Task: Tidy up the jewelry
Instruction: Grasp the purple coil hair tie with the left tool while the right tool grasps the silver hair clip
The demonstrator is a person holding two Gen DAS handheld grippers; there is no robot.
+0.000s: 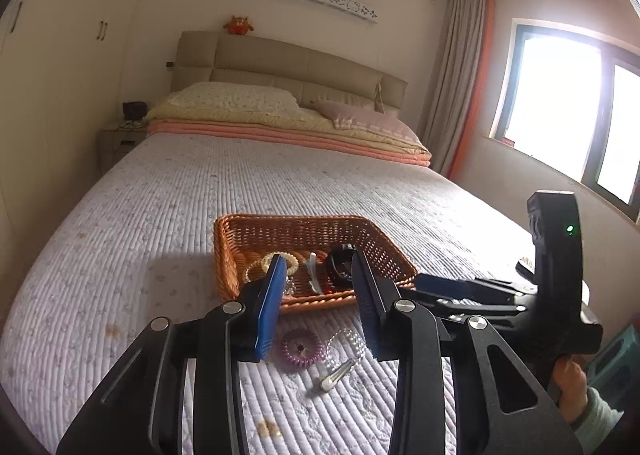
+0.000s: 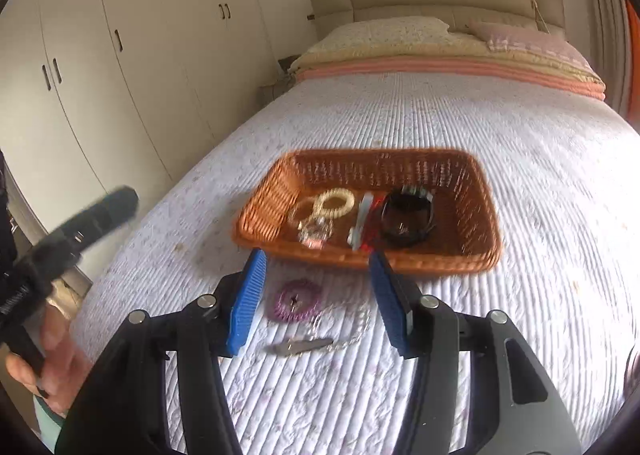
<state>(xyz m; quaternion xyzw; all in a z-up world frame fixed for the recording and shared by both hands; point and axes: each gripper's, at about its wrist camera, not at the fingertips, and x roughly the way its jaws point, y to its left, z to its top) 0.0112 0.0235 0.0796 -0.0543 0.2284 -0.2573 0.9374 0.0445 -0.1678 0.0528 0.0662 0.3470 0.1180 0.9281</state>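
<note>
A brown wicker basket (image 1: 296, 219) (image 2: 380, 155) sits on the quilted bed. It holds a cream spiral hair tie (image 2: 335, 202), a white clip (image 2: 360, 225), a black band (image 2: 406, 221) and some bead pieces. In front of it on the quilt lie a purple spiral hair tie (image 1: 301, 349) (image 2: 297, 299), a clear bead bracelet (image 1: 346, 343) (image 2: 352, 327) and a silver hair clip (image 1: 334, 377) (image 2: 304, 347). My left gripper (image 1: 319, 261) hangs open above these three, nothing between its blue pads. My right gripper (image 2: 317, 257) is open and empty over the same spot.
The bed's head end carries pillows (image 1: 236, 97) and folded blankets (image 1: 288, 133). White wardrobes (image 2: 120, 67) line the left wall, with a nightstand (image 1: 120, 139) beside the bed. A window (image 1: 560, 95) and curtain are on the right. A hand (image 2: 48, 355) grips the left tool.
</note>
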